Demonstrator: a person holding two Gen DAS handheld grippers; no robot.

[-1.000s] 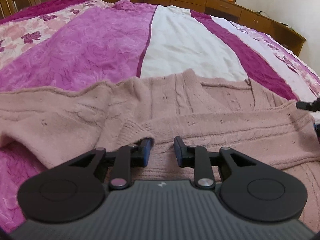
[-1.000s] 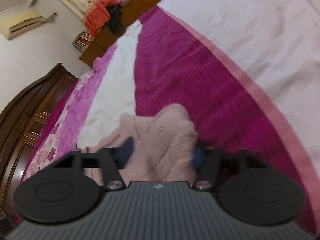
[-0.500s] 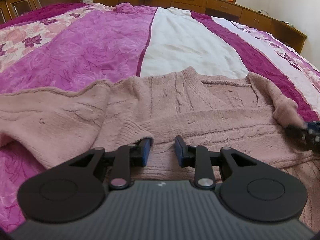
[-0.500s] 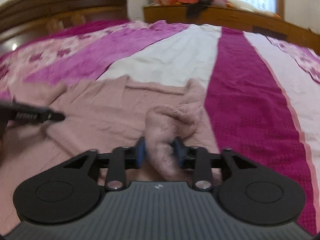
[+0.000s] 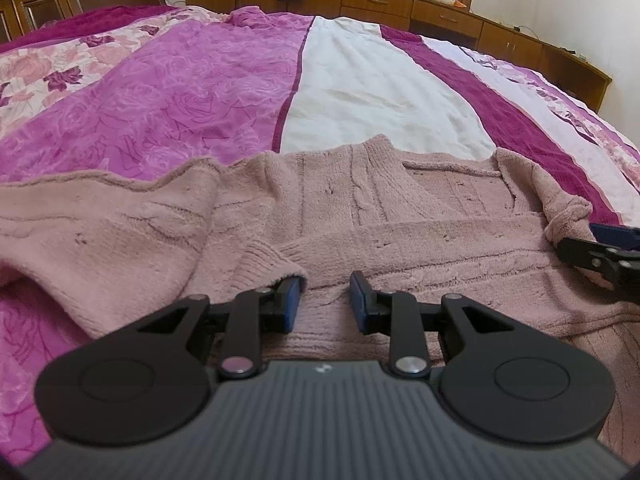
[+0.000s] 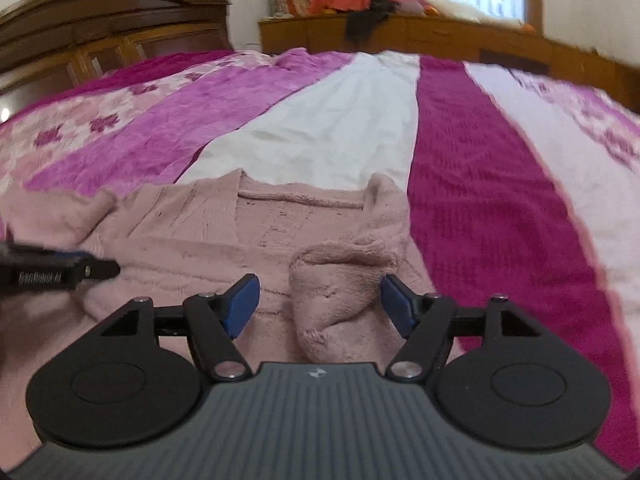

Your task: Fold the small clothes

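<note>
Looking along the left gripper [image 5: 324, 300], you see a dusty-pink cable-knit sweater [image 5: 380, 216] spread flat across the striped magenta, white and floral bedspread [image 5: 192, 92]. Its blue-padded fingers stand a little apart over the knit, nothing between them, with one folded-in ribbed cuff [image 5: 272, 262] lying just against the left pad. The right gripper [image 5: 600, 254] pokes in at the edge, beside the bunched second sleeve [image 5: 568, 214] (how its fingers stand can't be told from here).

From the right gripper's [image 6: 320, 300] camera that becomes plain: its fingers are spread wide, and the bunched sleeve [image 6: 332, 300] sits loose between them, touching neither pad. This slightly blurred view also shows the dark carved wooden headboard [image 6: 112, 28] and the left gripper's tip [image 6: 60, 272].
</note>
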